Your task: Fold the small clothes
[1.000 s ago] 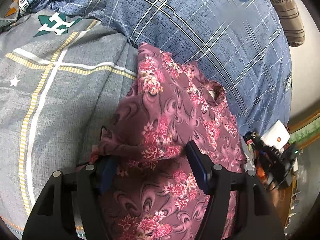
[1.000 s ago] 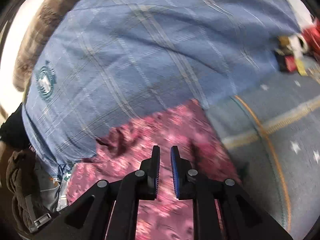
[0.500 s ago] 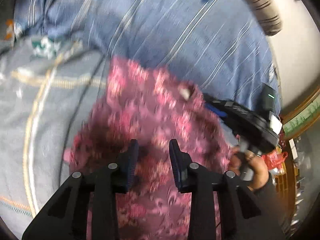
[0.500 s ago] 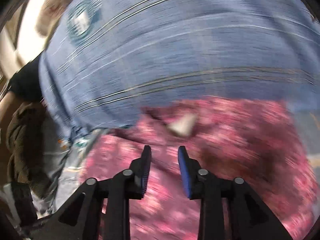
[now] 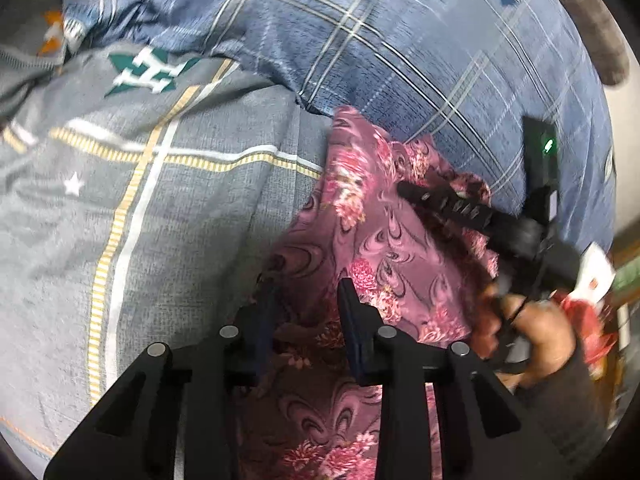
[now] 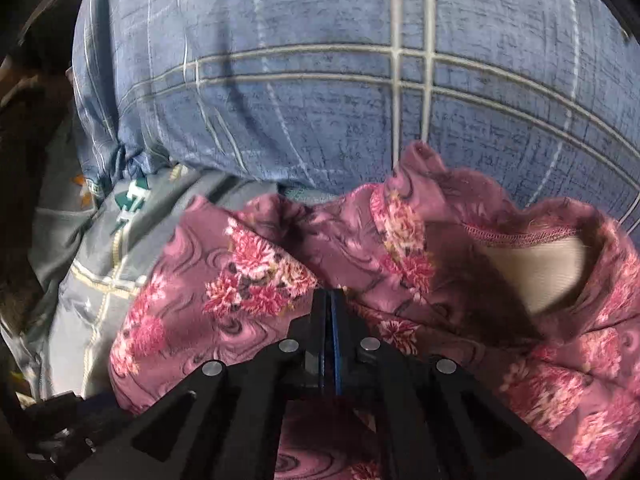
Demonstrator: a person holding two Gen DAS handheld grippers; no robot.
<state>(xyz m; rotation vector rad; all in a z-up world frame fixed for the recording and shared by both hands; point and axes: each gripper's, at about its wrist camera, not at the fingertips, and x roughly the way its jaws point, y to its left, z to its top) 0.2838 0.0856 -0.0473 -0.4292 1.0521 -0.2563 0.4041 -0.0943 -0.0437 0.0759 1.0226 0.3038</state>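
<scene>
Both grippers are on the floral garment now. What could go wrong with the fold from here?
1. The right gripper has shut on the garment at a bunched ridge, so it may pinch several layers and drag a crumpled fold.
2. The left gripper has fabric between its fingers with a gap showing; its hold may be loose and slip.
3. The garment lies against the blue pillow, which could catch the neck opening.

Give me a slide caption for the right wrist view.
Right claw shut on the floral garment lying against a blue plaid pillow.
</scene>
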